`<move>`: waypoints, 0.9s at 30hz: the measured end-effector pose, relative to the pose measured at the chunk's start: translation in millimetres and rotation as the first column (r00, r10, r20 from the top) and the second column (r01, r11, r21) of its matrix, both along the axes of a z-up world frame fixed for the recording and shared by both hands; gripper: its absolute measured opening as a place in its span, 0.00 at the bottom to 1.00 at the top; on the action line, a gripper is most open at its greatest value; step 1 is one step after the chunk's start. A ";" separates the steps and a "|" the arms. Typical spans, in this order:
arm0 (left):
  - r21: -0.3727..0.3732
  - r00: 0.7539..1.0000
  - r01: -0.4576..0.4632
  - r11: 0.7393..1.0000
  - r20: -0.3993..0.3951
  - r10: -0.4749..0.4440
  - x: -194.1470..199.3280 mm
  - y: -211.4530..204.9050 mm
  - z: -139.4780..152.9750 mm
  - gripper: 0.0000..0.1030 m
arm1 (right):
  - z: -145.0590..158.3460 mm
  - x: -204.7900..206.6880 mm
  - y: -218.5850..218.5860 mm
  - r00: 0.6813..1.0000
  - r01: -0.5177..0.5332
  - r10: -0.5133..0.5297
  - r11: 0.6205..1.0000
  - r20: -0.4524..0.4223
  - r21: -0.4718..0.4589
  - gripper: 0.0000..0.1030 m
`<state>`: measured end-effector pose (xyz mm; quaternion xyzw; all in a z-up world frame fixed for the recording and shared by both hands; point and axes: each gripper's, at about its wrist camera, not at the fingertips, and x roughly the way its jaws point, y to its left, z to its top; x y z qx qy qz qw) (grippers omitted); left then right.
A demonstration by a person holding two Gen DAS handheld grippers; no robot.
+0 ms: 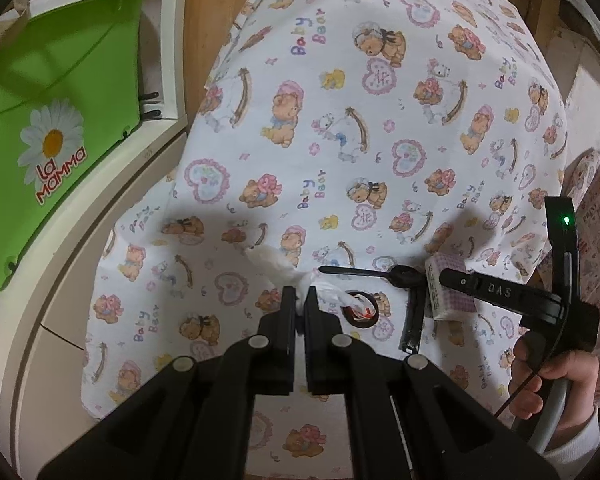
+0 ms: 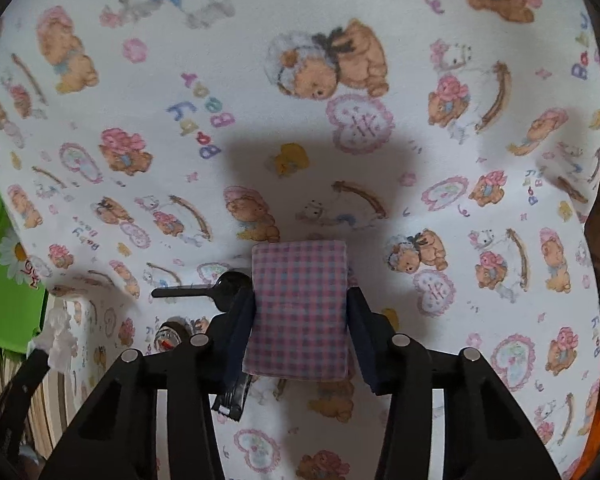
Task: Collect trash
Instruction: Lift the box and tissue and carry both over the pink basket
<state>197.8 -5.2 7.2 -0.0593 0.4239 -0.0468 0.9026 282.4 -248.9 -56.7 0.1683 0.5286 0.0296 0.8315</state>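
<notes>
Pinching a crumpled white tissue in the left hand-held gripper, wad trailing up-left from closed jaws; clamping a pink checked tissue pack in the right hand-held gripper, long axis running straight ahead along the fingers. Judging things midway: still lying on the bear-print desk a black plastic spoon, a black sachet and a small round lid. Waiting off left, likely for the trash, a green bin.

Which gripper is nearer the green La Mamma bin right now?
Left. The left gripper, jaws pinching crumpled white tissue, sits on the bin's side of the table. The right gripper, holding the checked tissue pack, is farther away.
</notes>
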 end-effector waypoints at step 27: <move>-0.158 0.995 0.078 0.984 0.076 -0.067 -128.5 4.9 13.0 0.03 | 93.1 -178.3 9.8 0.916 -0.345 0.289 0.921 0.277 0.181 0.46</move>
